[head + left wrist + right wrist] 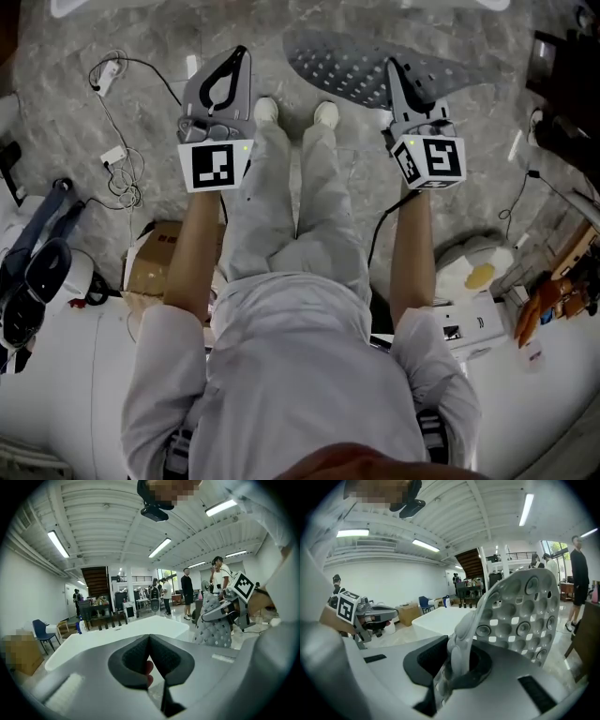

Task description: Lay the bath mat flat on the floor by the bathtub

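Observation:
The grey bath mat (352, 66), dotted with suction cups, hangs above the marble floor ahead of my right side. My right gripper (395, 67) is shut on its near edge. In the right gripper view the mat (520, 616) rises from between the pinched jaws of the right gripper (457, 667) and curves up to the right. My left gripper (236, 56) is held level beside it, apart from the mat, shut with nothing in it; its pads meet in the left gripper view (150, 644). That view also shows the mat (213, 627) at right and the white bathtub (117, 637) ahead.
My feet in white shoes (267, 111) stand on the floor between the grippers. Cables and a power strip (117, 159) lie at left, near a cardboard box (155, 258). White equipment (47, 281) stands at lower left. Several people (187, 590) stand far off.

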Available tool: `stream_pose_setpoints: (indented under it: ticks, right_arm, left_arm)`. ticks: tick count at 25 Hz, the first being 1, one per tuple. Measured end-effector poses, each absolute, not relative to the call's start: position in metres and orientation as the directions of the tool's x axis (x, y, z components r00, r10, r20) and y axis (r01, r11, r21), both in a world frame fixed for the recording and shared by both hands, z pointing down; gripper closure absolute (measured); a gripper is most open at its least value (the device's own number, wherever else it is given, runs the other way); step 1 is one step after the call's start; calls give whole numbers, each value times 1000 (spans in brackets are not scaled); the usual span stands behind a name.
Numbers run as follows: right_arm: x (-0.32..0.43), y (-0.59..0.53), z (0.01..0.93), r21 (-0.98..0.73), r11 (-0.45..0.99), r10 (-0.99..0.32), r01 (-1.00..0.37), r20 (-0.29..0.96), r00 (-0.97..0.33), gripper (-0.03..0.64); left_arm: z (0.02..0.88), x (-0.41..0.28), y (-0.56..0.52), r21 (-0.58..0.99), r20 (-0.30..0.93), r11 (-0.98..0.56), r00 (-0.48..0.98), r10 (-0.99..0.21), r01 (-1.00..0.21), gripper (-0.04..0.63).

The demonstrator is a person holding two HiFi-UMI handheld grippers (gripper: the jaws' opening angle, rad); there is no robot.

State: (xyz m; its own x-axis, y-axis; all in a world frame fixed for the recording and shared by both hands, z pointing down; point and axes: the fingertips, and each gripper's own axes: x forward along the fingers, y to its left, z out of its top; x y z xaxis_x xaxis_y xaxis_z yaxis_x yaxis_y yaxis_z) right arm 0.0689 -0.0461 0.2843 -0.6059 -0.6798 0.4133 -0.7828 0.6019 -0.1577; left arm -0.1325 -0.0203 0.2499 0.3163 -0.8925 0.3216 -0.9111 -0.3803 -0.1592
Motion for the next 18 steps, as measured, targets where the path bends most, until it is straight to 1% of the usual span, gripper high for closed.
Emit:
stream_pose_setpoints:
  ticks: [3, 6, 11, 14, 18]
  right_arm:
    - [71, -44, 338, -172, 614, -640, -770, 463, -613, 589]
    - [69, -50, 386, -180, 622, -617, -762, 487, -619, 589]
    - [56, -46, 444, -182, 666, -547, -723, 541, -639, 589]
    - [40, -47, 471, -177, 712, -490, -680, 569, -661, 589]
    - [-3, -48, 501, -170, 797, -369, -579, 622, -691, 590]
  left_arm:
    - [302, -133, -17, -157, 356, -386, 313, -881, -909, 597]
    - [352, -137, -21, -153, 370, -389, 313, -875, -908, 597]
    - [417, -146, -11, -133, 395, -381, 304, -867, -915, 597]
    - [449, -155, -6, -130, 408, -377, 297, -863, -917, 597]
    - [477, -171, 6, -121, 422, -352, 272, -865, -928, 597]
